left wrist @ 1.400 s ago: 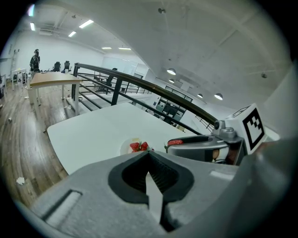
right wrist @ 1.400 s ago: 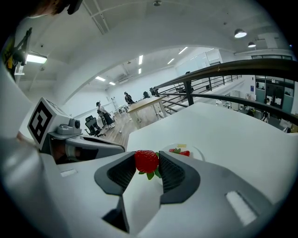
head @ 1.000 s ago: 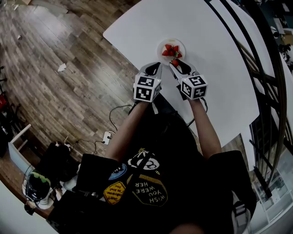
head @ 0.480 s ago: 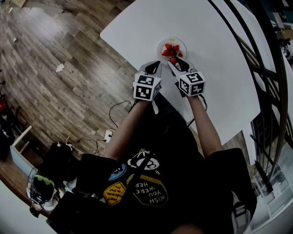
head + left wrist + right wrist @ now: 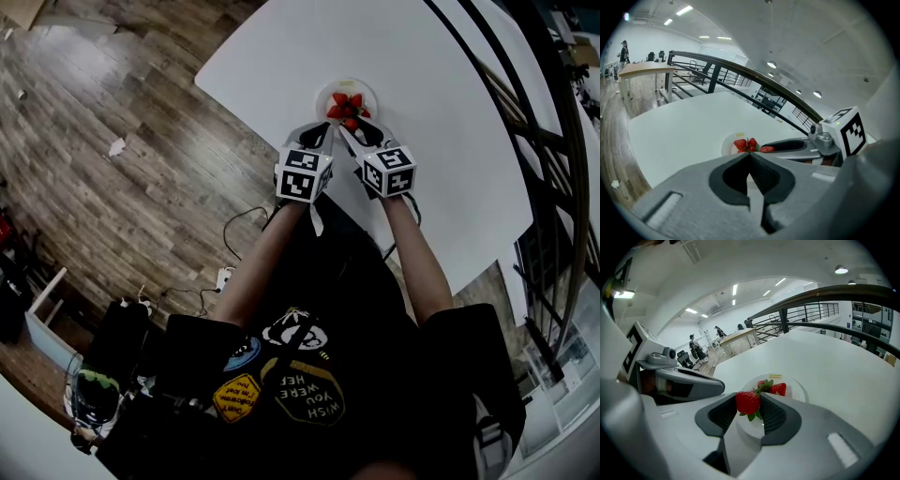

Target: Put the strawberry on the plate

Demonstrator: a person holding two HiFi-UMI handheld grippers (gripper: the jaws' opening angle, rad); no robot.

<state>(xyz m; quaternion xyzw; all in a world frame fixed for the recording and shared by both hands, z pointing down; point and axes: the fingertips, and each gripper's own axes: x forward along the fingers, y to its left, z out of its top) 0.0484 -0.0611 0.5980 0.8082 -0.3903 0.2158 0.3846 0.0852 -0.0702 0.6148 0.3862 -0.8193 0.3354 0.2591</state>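
- The white table [image 5: 450,141] was seen under both grippers. The plate [image 5: 799,391] was set on it, with other strawberries [image 5: 778,389] already on it.
- The right gripper [image 5: 362,137] was placed nearer the plate, jaws clamped on the held strawberry [image 5: 747,402]. The left gripper [image 5: 750,161] was kept beside it, jaws pressed together on nothing.
- The held strawberry was judged over the plate's near rim, leaves turned downward. The bare plate lay just ahead of and below the jaws, so a short forward lowering was judged enough.

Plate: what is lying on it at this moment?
Two strawberries lie on the plate. The strawberry gripped in the right gripper covers part of one and the plate's near side, so anything there is hidden.
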